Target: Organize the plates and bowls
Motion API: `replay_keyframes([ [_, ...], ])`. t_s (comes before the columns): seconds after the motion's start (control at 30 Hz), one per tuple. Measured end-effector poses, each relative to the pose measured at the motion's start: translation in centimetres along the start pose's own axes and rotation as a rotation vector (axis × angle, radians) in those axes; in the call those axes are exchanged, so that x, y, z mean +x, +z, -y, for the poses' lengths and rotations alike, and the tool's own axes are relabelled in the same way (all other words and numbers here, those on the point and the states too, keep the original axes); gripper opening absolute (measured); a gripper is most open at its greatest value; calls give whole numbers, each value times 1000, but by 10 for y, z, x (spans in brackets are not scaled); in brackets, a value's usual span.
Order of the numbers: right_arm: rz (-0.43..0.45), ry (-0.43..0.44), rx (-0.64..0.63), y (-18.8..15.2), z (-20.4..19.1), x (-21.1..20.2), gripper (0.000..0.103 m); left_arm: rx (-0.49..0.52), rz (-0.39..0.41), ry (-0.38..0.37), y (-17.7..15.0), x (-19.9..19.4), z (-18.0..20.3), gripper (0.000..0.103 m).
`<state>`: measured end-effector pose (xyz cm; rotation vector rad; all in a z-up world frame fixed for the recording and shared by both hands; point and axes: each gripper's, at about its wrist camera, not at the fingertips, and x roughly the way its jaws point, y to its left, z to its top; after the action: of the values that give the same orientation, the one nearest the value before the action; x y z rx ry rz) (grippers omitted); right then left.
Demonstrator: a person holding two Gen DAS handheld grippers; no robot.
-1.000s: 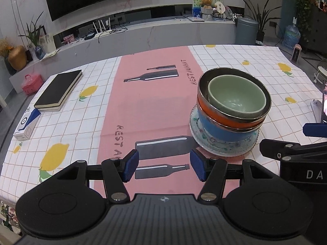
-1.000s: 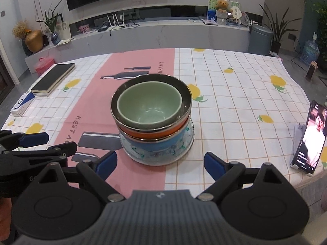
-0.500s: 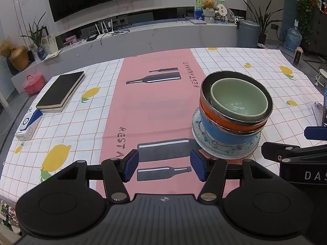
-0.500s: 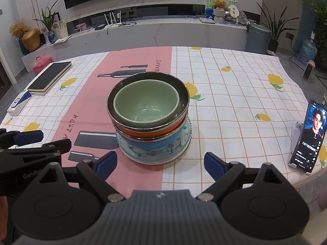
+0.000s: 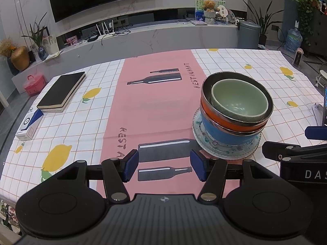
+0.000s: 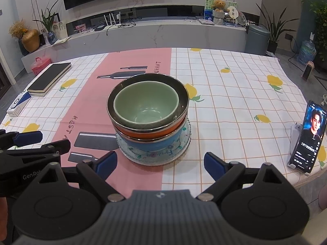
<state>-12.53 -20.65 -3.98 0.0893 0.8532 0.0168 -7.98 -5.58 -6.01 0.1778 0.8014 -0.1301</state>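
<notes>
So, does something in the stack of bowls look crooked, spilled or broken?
Slightly. The green bowl sits off-centre in the steel-rimmed orange bowl, pushed toward the left side in the right wrist view, and the upper bowls lean a little over the blue bowl on the glass plate. Nothing looks spilled or broken.

On the table (image 6: 235, 94) stands one stack of dishes: one patterned glass plate (image 6: 179, 149) at the bottom and three bowls on it, one blue bowl (image 6: 151, 145), one orange bowl (image 6: 143, 133) with a metal rim, and one green bowl (image 6: 146, 107) on top. There is also one black book (image 6: 49, 77), one small box (image 6: 17, 104) and one phone (image 6: 308, 136). Two tools are visible, the left tool (image 5: 164, 168) and the right tool (image 6: 160, 164).
</notes>
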Motion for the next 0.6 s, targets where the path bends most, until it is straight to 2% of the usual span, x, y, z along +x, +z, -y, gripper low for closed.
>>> replay_keyframes([
  [0.6, -19, -6, -8, -1, -3, 6, 90, -6, -4, -3, 0, 0, -2, 68],
])
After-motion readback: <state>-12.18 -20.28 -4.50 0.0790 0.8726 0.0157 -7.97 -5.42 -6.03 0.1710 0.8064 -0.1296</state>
